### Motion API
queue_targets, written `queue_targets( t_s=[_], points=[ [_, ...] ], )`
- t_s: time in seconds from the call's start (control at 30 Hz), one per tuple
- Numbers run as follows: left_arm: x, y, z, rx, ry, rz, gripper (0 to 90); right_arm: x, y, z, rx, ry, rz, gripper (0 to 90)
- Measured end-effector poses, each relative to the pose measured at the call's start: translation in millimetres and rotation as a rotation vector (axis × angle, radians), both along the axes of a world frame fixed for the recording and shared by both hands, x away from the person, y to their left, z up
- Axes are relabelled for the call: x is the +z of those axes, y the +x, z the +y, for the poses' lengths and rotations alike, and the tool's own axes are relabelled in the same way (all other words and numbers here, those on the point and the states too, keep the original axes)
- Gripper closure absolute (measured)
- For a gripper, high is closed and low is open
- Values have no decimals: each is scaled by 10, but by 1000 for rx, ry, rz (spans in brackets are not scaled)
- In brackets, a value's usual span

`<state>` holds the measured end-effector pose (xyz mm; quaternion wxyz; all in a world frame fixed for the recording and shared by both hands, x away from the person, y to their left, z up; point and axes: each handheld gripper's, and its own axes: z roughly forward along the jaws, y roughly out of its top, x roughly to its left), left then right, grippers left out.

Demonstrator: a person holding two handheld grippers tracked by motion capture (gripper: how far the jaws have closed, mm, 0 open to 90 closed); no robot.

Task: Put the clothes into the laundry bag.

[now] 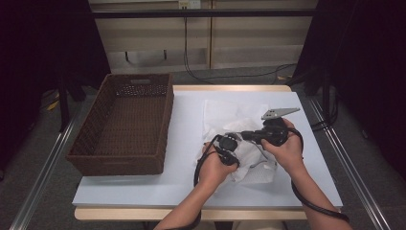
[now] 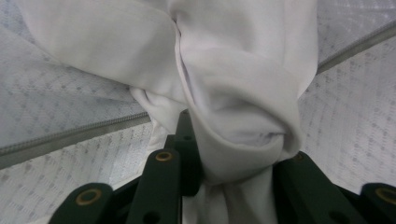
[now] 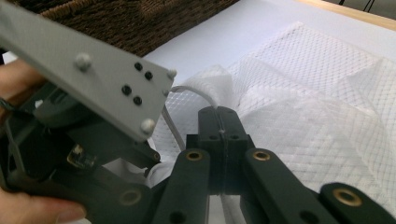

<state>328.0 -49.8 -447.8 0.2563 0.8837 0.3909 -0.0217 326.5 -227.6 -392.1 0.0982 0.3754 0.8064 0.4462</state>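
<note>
A person is working at a white table [image 1: 143, 191] with a gripper in each hand. A white mesh laundry bag [image 1: 225, 117] is lying on the table, nearer the right edge than the left and a bit toward the back. A soft white cloth [image 2: 233, 93] is bunched up at the bag.

The left gripper [image 1: 229, 143] is pinching the white cloth. In the left gripper view, its jaws are clamped on a thick fold of that cloth, with mesh on both sides and a zipper [image 2: 70, 137] running past. It looks like the cloth is being pushed into the bag or pulled out; I cannot tell which.

The right gripper [image 3: 219, 119] is holding its jaws tight together on the edge of the mesh bag, near a thin white cord [image 3: 194, 93]. I think it is holding the bag steady and open so the cloth can slide.

A brown wicker basket [image 1: 158, 120] is sitting at the left side of the table, well apart from the bag. It may be where things go next.
</note>
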Motion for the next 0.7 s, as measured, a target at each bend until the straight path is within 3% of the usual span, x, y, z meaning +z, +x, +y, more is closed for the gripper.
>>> queue_targets(
  t_s=[0.23,0.33,0.53,0.7],
  points=[
    [214,31,98,12,-62,26,754,3,1,-3,-5,5,-2,900],
    [277,48,130,34,-91,9,757,16,-5,-1,-7,5,-8,900],
    [365,76,170,60,-109,-26,761,43,-17,6,-5,13,-18,900],
    [407,124,250,80,-88,-41,761,50,-19,4,-5,14,-22,900]
  ],
)
